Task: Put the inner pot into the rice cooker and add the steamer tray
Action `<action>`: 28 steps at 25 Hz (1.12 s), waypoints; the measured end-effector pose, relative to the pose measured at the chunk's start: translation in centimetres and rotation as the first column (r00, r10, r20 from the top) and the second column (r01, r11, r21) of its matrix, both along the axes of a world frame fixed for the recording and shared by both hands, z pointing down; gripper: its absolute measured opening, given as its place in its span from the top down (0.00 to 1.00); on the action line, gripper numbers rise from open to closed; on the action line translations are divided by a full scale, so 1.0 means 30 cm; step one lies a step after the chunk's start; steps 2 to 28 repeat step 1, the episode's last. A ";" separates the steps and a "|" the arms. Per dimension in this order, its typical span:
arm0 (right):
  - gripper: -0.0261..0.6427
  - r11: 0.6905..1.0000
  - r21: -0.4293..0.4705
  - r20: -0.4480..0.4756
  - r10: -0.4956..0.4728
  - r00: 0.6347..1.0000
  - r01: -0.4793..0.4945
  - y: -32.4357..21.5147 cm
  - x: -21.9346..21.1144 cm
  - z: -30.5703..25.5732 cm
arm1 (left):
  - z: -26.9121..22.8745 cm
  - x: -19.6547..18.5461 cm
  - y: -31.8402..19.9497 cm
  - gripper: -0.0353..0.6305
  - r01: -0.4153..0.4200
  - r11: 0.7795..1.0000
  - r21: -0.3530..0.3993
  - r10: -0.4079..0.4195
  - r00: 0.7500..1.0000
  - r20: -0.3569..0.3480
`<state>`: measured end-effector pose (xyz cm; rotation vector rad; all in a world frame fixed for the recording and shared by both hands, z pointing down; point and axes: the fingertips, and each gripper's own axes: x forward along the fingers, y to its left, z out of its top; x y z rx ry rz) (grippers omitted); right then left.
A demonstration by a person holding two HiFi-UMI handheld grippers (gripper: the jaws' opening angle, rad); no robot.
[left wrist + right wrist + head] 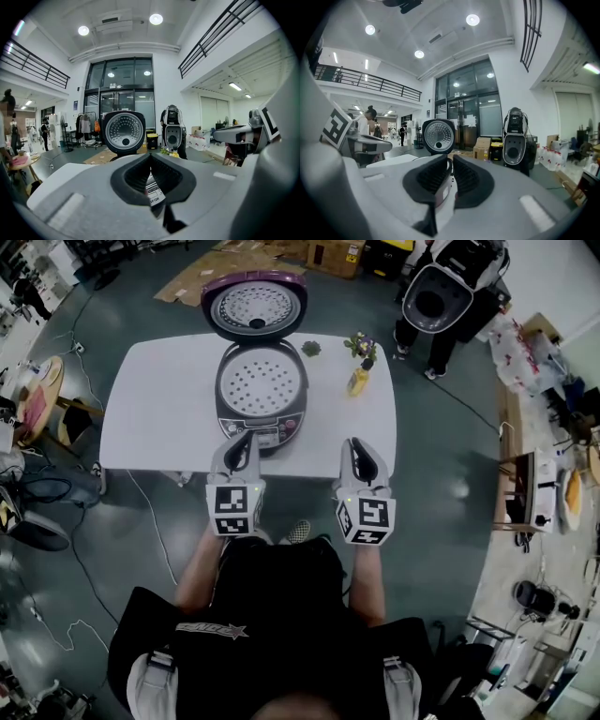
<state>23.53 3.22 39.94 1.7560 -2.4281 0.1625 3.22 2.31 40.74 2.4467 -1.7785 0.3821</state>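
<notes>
Head view looks steeply down on a white table [155, 413] where the rice cooker [260, 427] stands open, its purple lid [254, 304] tipped back at the far side. The steamer tray [262, 382], a pale disc full of small holes, sits level in the cooker's mouth; the inner pot under it I cannot make out. Just right of the cooker, near the table's far edge, stand a small green plant [311, 349] and a little bunch of flowers in a yellow vase [359, 379]. Both grippers hang at the table's near edge, well apart and aimed across it. The left gripper [246, 440] is just in front of the cooker's control panel, its jaws pressed together with nothing between them. The right gripper [359, 447] is off to the side of the cooker, over bare tabletop, its jaws parted by a slim gap and holding nothing. Flattened cardboard [202, 273] lies on the floor beyond the table.
</notes>
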 end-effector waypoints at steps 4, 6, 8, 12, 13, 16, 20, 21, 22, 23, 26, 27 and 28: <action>0.90 1.000 0.000 -0.002 0.000 1.000 0.000 0.001 0.000 0.001 | 0.001 0.001 0.002 0.93 -0.001 1.000 0.000 0.001 1.000 0.000; 0.90 1.000 0.000 -0.002 0.000 1.000 0.000 0.001 0.000 0.001 | 0.001 0.001 0.002 0.93 -0.001 1.000 0.000 0.001 1.000 0.000; 0.90 1.000 0.000 -0.002 0.000 1.000 0.000 0.001 0.000 0.001 | 0.001 0.001 0.002 0.93 -0.001 1.000 0.000 0.001 1.000 0.000; 0.90 1.000 0.000 -0.002 0.000 1.000 0.000 0.001 0.000 0.001 | 0.001 0.001 0.002 0.93 -0.001 1.000 0.000 0.001 1.000 0.000; 0.90 1.000 0.000 -0.002 0.000 1.000 0.000 0.001 0.000 0.001 | 0.001 0.001 0.002 0.93 -0.001 1.000 0.000 0.001 1.000 0.000; 0.90 1.000 0.000 -0.002 0.000 1.000 0.000 0.001 0.000 0.001 | 0.001 0.001 0.002 0.93 -0.001 1.000 0.000 0.001 1.000 0.000; 0.90 1.000 0.000 -0.002 0.000 1.000 0.000 0.001 0.000 0.001 | 0.001 0.001 0.002 0.93 -0.001 1.000 0.000 0.001 1.000 0.000; 0.90 1.000 0.000 -0.002 0.000 1.000 0.000 0.001 0.000 0.001 | 0.001 0.001 0.002 0.93 -0.001 1.000 0.000 0.001 1.000 0.000; 0.90 1.000 0.000 -0.002 0.000 1.000 0.000 0.001 0.000 0.001 | 0.001 0.001 0.002 0.93 -0.001 1.000 0.000 0.001 1.000 0.000; 0.90 1.000 0.000 -0.002 0.000 1.000 0.000 0.001 0.000 0.001 | 0.001 0.001 0.002 0.93 -0.001 1.000 0.000 0.001 1.000 0.000; 0.90 1.000 0.000 -0.002 0.000 1.000 0.000 0.001 0.000 0.001 | 0.001 0.001 0.002 0.93 -0.001 1.000 0.000 0.001 1.000 0.000; 0.90 1.000 0.000 -0.002 0.000 1.000 0.000 0.001 0.000 0.001 | 0.001 0.001 0.002 0.93 -0.001 1.000 0.000 0.001 1.000 0.000; 0.90 1.000 0.000 -0.002 0.000 1.000 0.000 0.001 0.000 0.001 | 0.001 0.001 0.002 0.93 -0.001 1.000 0.000 0.001 1.000 0.000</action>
